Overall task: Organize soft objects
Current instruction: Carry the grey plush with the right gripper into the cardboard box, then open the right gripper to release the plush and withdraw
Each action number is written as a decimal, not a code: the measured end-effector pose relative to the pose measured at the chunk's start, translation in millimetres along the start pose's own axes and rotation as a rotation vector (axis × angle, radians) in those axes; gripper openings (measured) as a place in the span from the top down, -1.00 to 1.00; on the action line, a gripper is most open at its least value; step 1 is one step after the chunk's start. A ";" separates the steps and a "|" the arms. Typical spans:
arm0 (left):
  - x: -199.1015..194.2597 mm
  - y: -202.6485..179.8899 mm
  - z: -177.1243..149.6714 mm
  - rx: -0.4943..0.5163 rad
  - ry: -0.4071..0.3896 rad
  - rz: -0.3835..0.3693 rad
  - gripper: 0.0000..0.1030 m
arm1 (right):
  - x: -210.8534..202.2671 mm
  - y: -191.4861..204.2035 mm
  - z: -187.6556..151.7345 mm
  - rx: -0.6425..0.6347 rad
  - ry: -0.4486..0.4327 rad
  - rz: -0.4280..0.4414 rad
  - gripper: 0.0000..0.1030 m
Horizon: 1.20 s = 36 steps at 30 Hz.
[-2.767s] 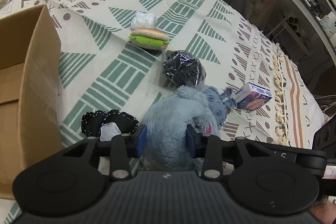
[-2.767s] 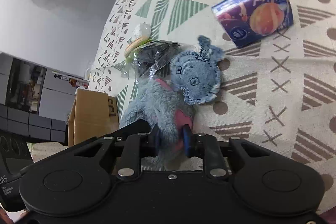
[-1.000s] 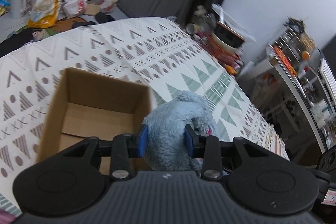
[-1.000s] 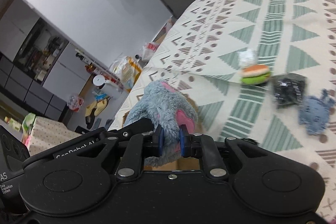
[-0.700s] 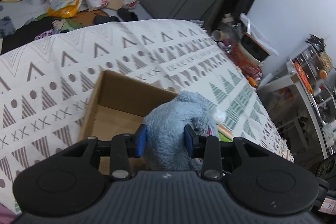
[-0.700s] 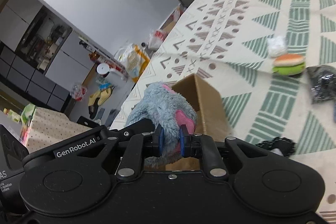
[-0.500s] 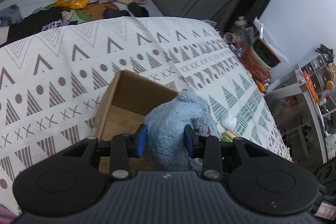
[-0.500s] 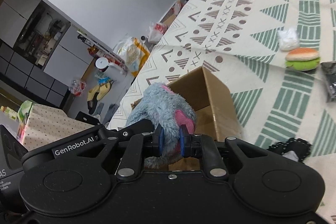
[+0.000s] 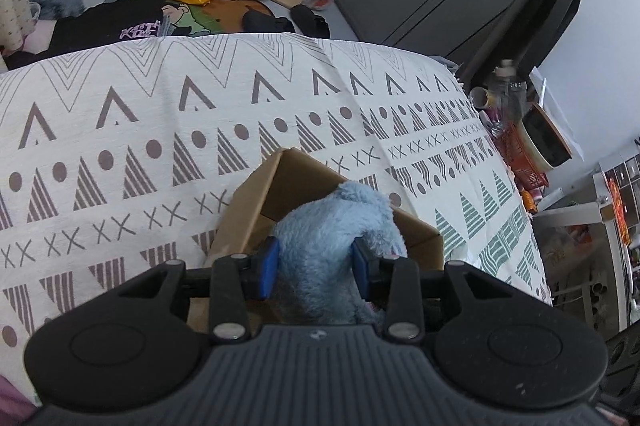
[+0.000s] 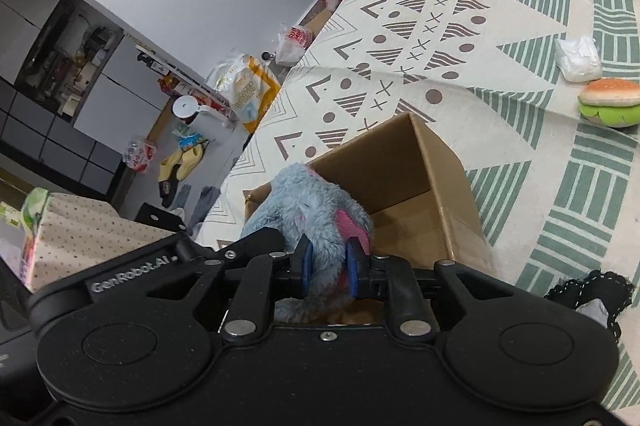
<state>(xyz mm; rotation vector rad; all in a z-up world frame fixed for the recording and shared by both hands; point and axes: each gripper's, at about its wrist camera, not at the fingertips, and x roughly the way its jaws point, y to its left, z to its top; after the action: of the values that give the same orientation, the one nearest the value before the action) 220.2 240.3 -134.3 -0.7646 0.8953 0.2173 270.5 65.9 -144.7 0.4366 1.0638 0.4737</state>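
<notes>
A fluffy blue-grey plush toy with pink patches hangs over an open cardboard box on the patterned cloth. My left gripper is shut on its body. My right gripper is shut on another part of the same plush toy, above the box. The left gripper's black body shows at the left of the right wrist view. The box's inside looks bare where I can see it; the toy hides part of it.
A toy burger and a white wrapped bundle lie on the cloth to the right. A black lacy item lies near the box's right side. Beyond the cloth's far edge the floor holds bags, slippers and clothes. Shelves with clutter stand at the right.
Both grippers lifted the plush toy off the cloth and carried it left over the cardboard box. The box now sits directly under the toy.
</notes>
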 end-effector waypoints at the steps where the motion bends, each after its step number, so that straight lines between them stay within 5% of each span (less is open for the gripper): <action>1: -0.7 0.2 0.1 -0.005 -0.003 0.000 0.21 | 0.4 -0.3 -0.6 -0.004 0.002 -0.004 0.54; 9: -18.0 -16.2 -3.1 0.031 -0.059 0.023 0.00 | -29.3 -4.4 -3.9 -0.019 -0.022 -0.003 0.30; 17: -26.6 -36.8 -12.9 0.089 -0.085 0.063 -0.49 | -81.0 -24.2 -4.1 -0.020 -0.071 -0.017 -0.04; 24: -28.8 -53.9 -26.2 0.143 -0.081 0.135 -0.62 | -126.3 -51.7 -5.4 -0.024 -0.133 -0.077 -0.68; 36: -35.4 -102.7 -71.3 0.348 -0.064 0.096 -0.62 | -183.8 -104.5 -13.1 0.019 -0.194 -0.157 -0.74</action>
<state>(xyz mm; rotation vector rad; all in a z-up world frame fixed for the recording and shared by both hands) 202.2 122.6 -82.3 -0.3903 0.8803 0.1632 200.7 -121.9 -75.9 0.4042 0.9070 0.2760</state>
